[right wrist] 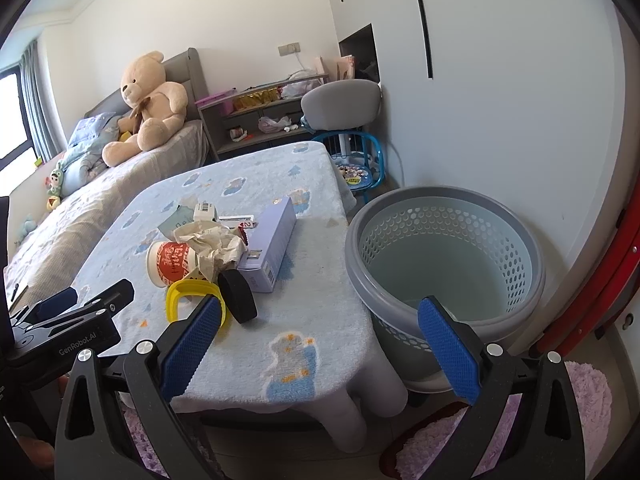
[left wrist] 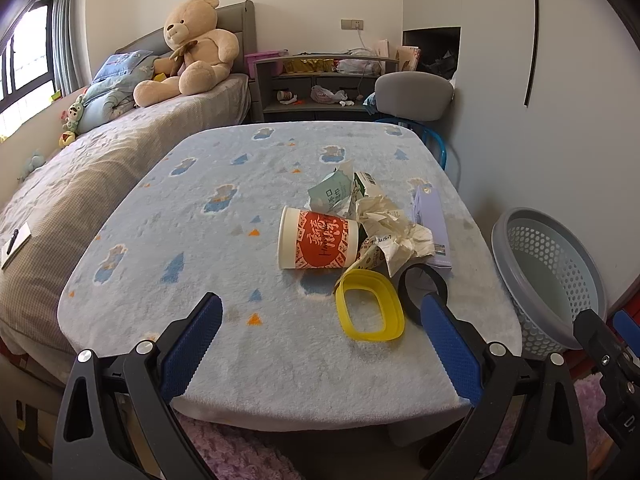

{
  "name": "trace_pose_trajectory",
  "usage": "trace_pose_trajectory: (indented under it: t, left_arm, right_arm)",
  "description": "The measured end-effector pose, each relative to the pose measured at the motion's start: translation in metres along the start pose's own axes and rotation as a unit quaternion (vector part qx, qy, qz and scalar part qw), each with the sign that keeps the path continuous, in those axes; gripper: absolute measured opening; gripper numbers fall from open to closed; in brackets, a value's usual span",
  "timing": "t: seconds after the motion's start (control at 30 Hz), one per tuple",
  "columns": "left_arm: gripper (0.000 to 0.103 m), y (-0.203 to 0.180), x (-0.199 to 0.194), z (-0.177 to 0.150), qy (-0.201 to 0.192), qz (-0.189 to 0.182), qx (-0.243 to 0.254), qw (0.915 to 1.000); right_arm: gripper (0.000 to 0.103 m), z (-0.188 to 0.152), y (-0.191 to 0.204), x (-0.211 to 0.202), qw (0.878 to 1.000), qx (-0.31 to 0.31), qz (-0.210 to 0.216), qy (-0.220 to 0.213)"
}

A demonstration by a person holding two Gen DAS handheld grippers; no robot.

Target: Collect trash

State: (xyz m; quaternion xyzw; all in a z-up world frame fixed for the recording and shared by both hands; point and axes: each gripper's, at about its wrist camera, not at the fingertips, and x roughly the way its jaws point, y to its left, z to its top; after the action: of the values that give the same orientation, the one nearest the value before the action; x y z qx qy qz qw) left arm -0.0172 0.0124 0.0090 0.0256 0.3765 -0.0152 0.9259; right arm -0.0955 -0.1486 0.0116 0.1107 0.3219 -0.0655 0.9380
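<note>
Blue-padded left tool point(left wrist: 320, 344) and right tool point(right wrist: 320, 344) both gape, empty. Trash clusters on the fleece-covered worktop point(left wrist: 200, 240): red-and-white paper cup point(left wrist: 318, 239), crumpled paper point(left wrist: 394, 232), yellow plastic ring point(left wrist: 370, 310). Grey perforated basket point(right wrist: 444, 264) stands beside it.

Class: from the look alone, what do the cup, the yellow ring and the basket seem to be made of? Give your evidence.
Cup: likely paper, matte with a printed red band.
Yellow ring: likely plastic, smooth, slightly translucent.
Basket: moulded plastic, grey rim, wall pierced by regular holes.
</note>
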Motion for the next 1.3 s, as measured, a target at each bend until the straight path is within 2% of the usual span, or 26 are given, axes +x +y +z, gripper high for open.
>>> trace_pose_trajectory:
  t: [1.3]
  left_arm:
    - [0.095,0.0050,-0.0028,-0.0047,-0.002,-0.001,-0.002,1.0000]
  right_arm:
    - [0.097,-0.0011,0.0024,0.0019,1.000,-0.003,-0.003,-0.001]
